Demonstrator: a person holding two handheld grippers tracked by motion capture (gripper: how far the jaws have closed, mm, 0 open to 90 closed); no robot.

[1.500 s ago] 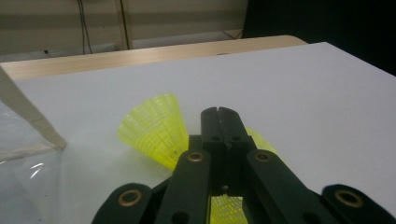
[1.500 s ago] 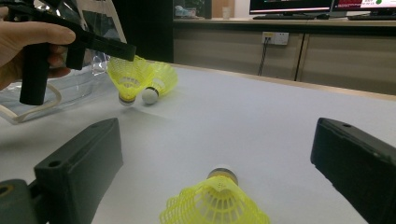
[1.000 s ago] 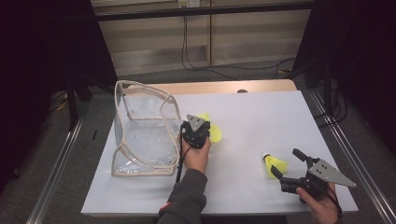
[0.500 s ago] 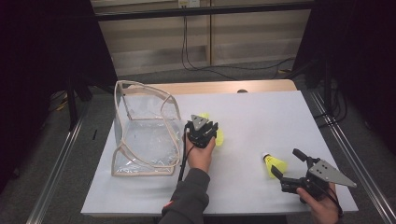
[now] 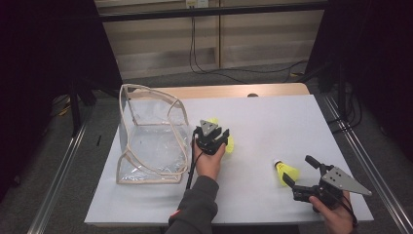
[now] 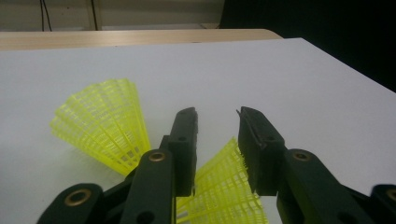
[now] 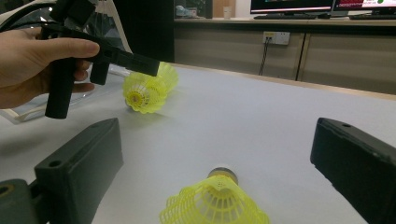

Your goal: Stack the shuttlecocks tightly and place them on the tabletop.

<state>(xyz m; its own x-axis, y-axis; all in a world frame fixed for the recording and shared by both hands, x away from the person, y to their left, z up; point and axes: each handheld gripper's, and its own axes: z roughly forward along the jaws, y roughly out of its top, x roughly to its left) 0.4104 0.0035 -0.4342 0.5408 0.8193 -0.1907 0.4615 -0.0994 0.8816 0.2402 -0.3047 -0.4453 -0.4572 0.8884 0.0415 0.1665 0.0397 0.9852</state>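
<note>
left tongs (image 5: 217,135) hang just above two yellow shuttlecocks (image 6: 105,122) near the middle of the white desk (image 5: 272,117), beside the clear bag (image 5: 151,136); their jaws have just been opening and press on nothing. right tongs (image 5: 298,171) stand wide apart around a third shuttlecock (image 5: 284,171) near the right front corner. best bet: centre on one skirt, close gently, lift clear of its neighbour.

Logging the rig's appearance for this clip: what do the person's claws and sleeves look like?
Both are black two-jaw claws with flat rectangular pads. The left claw and right claw each carry a grey three-cornered plate on top. A thin black cable trails from the left one along a dark grey sleeve with a red cuff edge.
</note>
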